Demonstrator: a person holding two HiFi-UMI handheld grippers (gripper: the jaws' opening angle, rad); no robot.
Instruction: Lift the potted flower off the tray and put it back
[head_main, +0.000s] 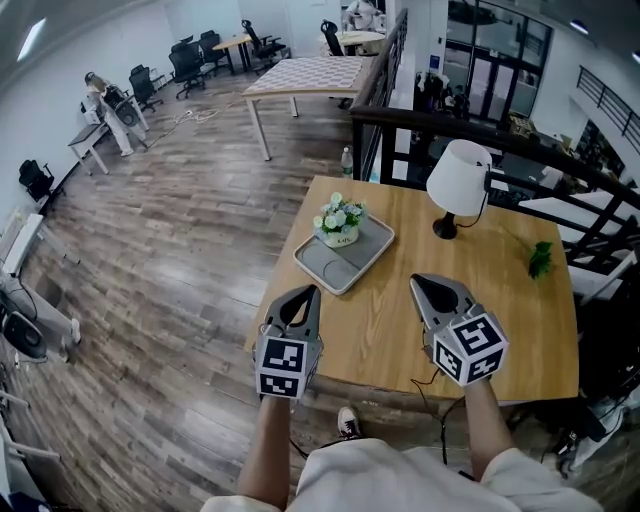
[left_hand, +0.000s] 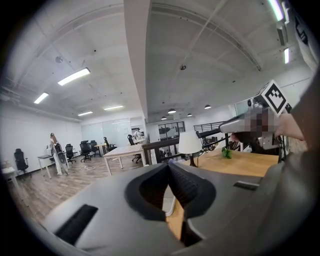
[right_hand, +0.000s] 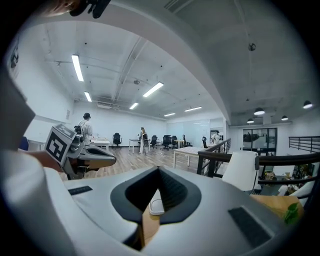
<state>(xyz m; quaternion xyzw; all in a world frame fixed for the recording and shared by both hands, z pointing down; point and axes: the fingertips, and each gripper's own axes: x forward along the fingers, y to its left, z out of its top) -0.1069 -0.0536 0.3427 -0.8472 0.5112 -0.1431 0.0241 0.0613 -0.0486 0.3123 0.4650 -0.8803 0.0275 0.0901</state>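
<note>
Both sets of jaws are pinched right together with nothing in them, on the left gripper (head_main: 311, 292) and the right gripper (head_main: 420, 281) alike, and both hang over the table (head_main: 400, 340) on the near side of the tray (head_main: 345, 268). The potted flower (head_main: 340, 222) sits on the tray's far corner, untouched. Biggest worry imo: going in closed like that just shoves the pot. It looks top-heavy with those blooms, so it could tip or skid off the tray's far edge. Pinching the flowers instead of the pot would crush them. Also, the lamp (head_main: 458, 185) stands off the tray's right side, easy to clip on a wide swing.
</note>
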